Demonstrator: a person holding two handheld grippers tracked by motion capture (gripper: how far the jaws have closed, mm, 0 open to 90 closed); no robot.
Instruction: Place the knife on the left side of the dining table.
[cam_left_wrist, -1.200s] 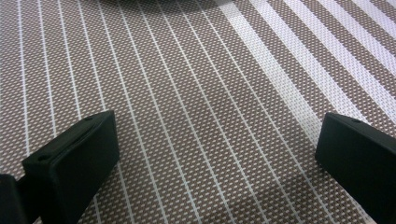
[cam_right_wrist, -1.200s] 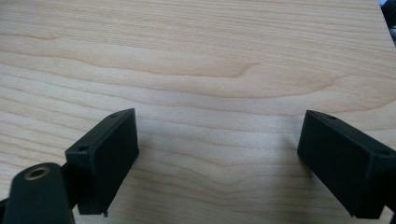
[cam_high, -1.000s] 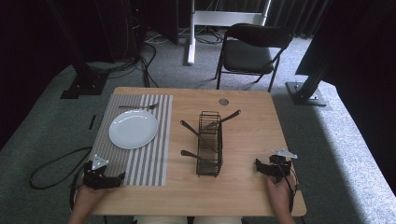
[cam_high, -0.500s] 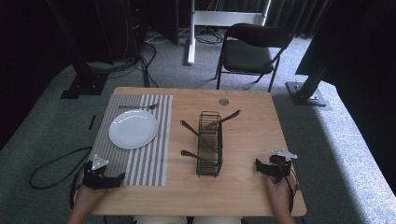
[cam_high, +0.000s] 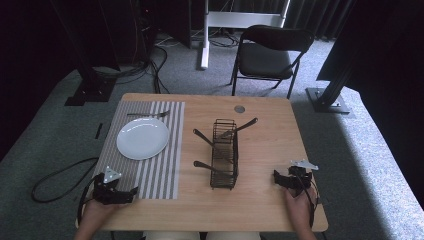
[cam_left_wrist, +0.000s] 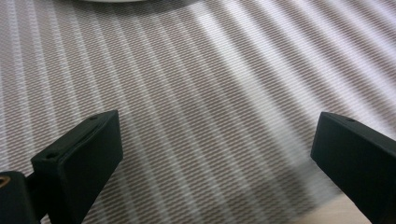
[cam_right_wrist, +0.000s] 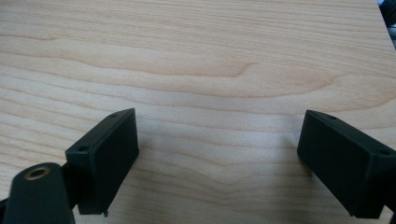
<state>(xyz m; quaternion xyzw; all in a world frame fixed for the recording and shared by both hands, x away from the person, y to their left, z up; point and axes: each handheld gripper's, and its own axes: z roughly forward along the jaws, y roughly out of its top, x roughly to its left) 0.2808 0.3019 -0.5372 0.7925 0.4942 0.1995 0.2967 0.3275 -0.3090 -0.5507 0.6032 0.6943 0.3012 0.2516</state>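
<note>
Wire rack (cam_high: 223, 153) stands mid-table holding what look like a few utensils, handles poking out; a white plate (cam_high: 143, 138) and fork (cam_high: 147, 114) sit on the striped mat (cam_high: 157, 172). Nothing is under way yet, I judge. Both the left claw (cam_high: 120, 194) and right claw (cam_high: 280, 178) rest gaping and empty at the near edge, well apart from the rack, so a reach inward comes next.
</note>
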